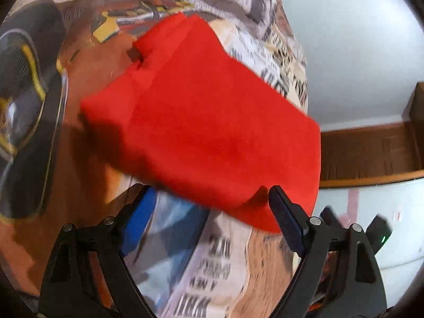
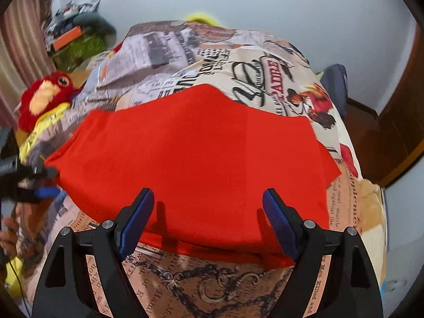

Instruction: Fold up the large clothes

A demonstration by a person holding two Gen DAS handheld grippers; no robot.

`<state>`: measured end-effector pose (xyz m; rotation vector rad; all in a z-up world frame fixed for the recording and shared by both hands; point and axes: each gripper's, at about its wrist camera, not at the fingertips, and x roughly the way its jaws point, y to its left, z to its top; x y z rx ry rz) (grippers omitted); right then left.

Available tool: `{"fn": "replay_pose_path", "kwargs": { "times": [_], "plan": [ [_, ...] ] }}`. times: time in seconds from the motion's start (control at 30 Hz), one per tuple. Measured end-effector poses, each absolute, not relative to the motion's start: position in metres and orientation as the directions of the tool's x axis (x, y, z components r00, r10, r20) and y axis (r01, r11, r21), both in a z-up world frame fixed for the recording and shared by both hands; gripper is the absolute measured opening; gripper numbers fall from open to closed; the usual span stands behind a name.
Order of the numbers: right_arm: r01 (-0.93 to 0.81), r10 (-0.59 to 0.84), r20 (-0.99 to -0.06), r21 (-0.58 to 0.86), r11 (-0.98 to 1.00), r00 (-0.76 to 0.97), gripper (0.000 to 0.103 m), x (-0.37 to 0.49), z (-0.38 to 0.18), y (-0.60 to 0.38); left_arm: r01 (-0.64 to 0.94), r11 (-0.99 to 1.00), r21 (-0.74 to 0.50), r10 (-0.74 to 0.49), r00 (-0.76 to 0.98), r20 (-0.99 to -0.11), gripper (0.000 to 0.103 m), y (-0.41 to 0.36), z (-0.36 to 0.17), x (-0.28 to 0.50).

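A red garment (image 2: 190, 153) lies folded into a flat rectangle on the printed bedspread (image 2: 238, 63). My right gripper (image 2: 208, 198) is open and empty, its blue-padded fingers standing just over the garment's near edge. My left gripper (image 1: 212, 193) is open and empty too, at the near edge of the same red garment (image 1: 201, 122) seen from its side. The left gripper also shows at the left edge of the right wrist view (image 2: 39, 182), beside the garment's left end.
A red and yellow plush bird (image 2: 45, 98) lies at the bed's left side. A pile of items (image 2: 76, 37) sits at the back left. A dark wooden door (image 2: 397, 122) stands on the right. White wall and wooden skirting (image 1: 368, 153) lie past the bed.
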<state>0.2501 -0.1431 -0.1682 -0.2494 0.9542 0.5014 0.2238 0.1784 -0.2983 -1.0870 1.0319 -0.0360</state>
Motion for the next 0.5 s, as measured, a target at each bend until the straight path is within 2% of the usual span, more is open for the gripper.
{"fn": "replay_pose_path", "kwargs": {
  "times": [0.23,0.4,0.47,0.5],
  "plan": [
    [-0.517,0.28,-0.843,0.003,0.856,0.459,0.081,0.257,-0.176,-0.131,-0.476,0.406,-0.78,-0.449,0.639,-0.624,0.085,0.193,-0.324,0.26],
    [-0.502,0.282,-0.845,0.018,0.864,0.454,0.081,0.262,-0.175,-0.128,-0.512,0.378,-0.771,-0.353,0.69,-0.632,0.085,0.19,-0.33,0.276],
    [-0.498,0.276,-0.846,0.015,0.867,0.455,0.081,0.264,-0.174,-0.126,-0.532,0.395,-0.749,-0.311,0.69,-0.654,0.074,0.19,-0.33,0.282],
    [-0.497,0.274,-0.847,0.013,0.868,0.456,0.081,0.264,-0.173,-0.126,-0.558,0.409,-0.722,-0.284,0.674,-0.682,0.059,0.19,-0.331,0.286]
  ]
}}
